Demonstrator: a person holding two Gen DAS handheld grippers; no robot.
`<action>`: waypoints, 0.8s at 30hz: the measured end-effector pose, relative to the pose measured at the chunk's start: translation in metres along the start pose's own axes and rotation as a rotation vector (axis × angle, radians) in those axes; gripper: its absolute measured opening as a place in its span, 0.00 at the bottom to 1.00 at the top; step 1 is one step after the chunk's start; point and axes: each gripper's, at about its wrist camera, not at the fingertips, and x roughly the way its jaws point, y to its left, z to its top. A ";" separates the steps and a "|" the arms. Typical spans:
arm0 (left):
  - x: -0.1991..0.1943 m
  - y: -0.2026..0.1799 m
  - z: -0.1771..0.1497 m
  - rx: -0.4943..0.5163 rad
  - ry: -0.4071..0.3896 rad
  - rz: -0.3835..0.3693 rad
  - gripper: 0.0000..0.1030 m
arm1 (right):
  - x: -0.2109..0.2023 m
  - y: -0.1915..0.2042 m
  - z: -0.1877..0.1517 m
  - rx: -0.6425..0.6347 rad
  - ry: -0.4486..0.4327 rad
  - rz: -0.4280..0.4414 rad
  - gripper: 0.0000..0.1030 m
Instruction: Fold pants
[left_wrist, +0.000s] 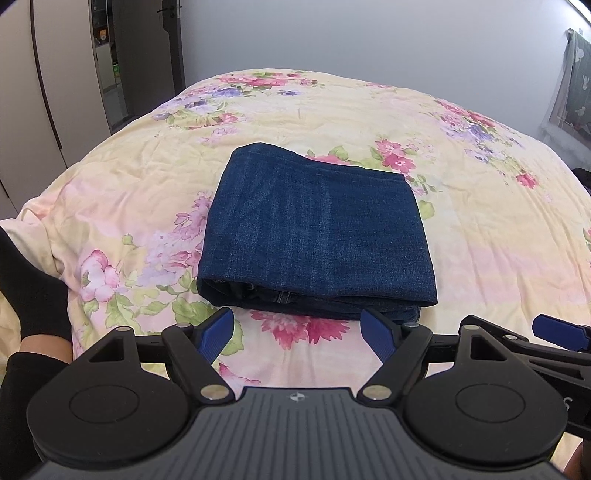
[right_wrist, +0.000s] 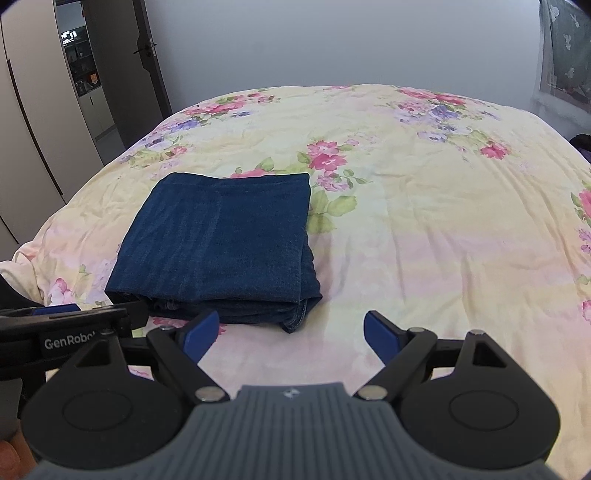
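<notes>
Left wrist, floral bedspread (left_wrist: 461, 229), grey wall (left_wrist: 369, 33)

Floral bedspread (left_wrist: 480, 229), grey wall (left_wrist: 351, 37)

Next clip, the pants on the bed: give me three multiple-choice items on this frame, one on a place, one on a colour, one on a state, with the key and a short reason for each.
1. Where do the pants lie?
A. on the floral bedspread
B. on the floor
C. hung on the wardrobe door

2. What colour are the pants?
A. beige
B. dark blue
C. red

3. In what state are the two grippers?
A. both clamped on the pants
B. one clamped, one open
C. both open and empty

Key:
1 A, the folded bundle rests on the flowered cover, nearer its left side in the right wrist view.
2 B, the denim shows dark blue in both views.
3 C, the left gripper and the right gripper show their blue pads spread apart with only bedspread between them, short of the bundle's near edge.
</notes>
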 end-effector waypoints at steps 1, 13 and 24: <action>0.000 0.000 0.000 -0.001 0.000 -0.002 0.89 | 0.000 0.000 0.000 0.002 0.000 0.000 0.79; -0.001 -0.001 0.001 0.002 0.001 0.001 0.88 | -0.001 -0.001 -0.001 0.004 0.004 -0.001 0.79; 0.000 -0.002 0.000 0.000 0.007 -0.004 0.88 | 0.000 -0.004 -0.004 0.007 0.009 -0.004 0.79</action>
